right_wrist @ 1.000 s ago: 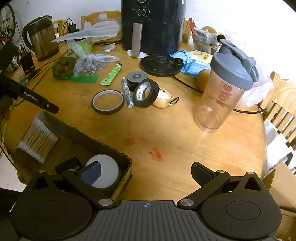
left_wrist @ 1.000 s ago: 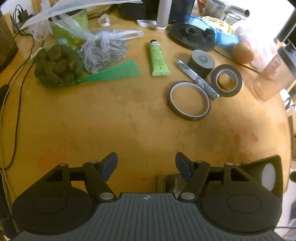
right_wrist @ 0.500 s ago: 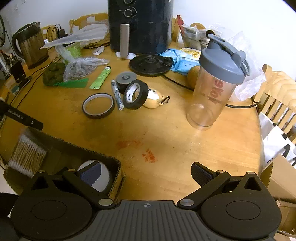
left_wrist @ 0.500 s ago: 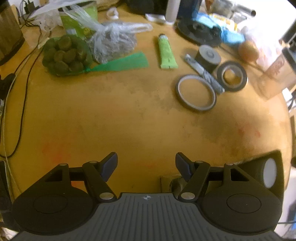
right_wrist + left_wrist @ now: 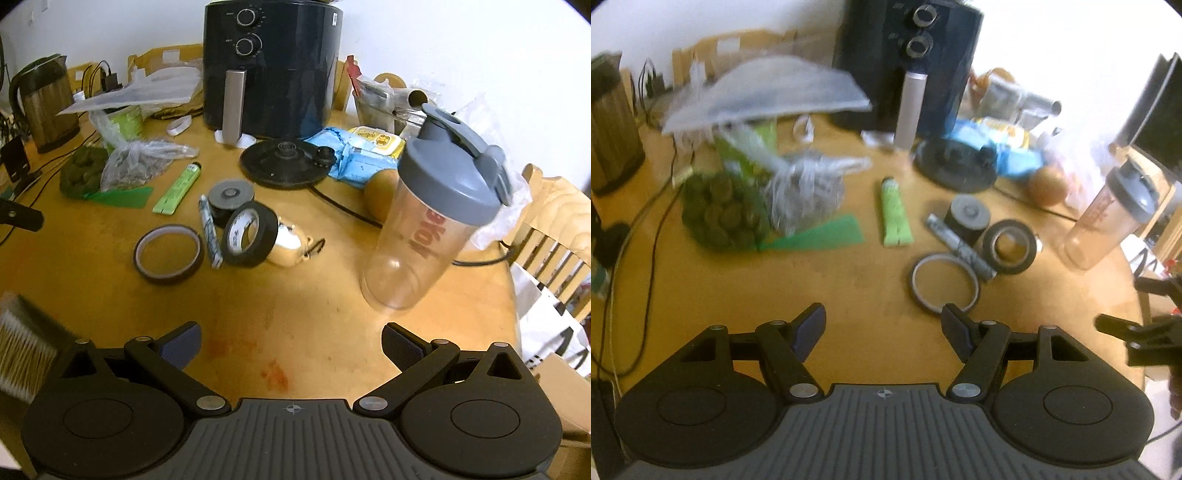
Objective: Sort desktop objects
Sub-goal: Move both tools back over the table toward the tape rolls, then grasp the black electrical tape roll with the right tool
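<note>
Left gripper (image 5: 882,328): fingers released, empty, hovering short of the amber tape ring (image 5: 944,282), which lies just ahead of its right finger. Right gripper (image 5: 291,345): fingers released, empty; black tape roll (image 5: 251,234) leans well ahead, awaiting pickup

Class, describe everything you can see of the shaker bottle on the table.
The shaker bottle stands upright on the wooden table, toward its right side. Its body looks like clear plastic, empty, with red lettering running down it. A grey lid caps it, with a flip cap and loop handle. A brown round fruit sits just behind it; whether they touch is unclear. No gripper touches it.
</note>
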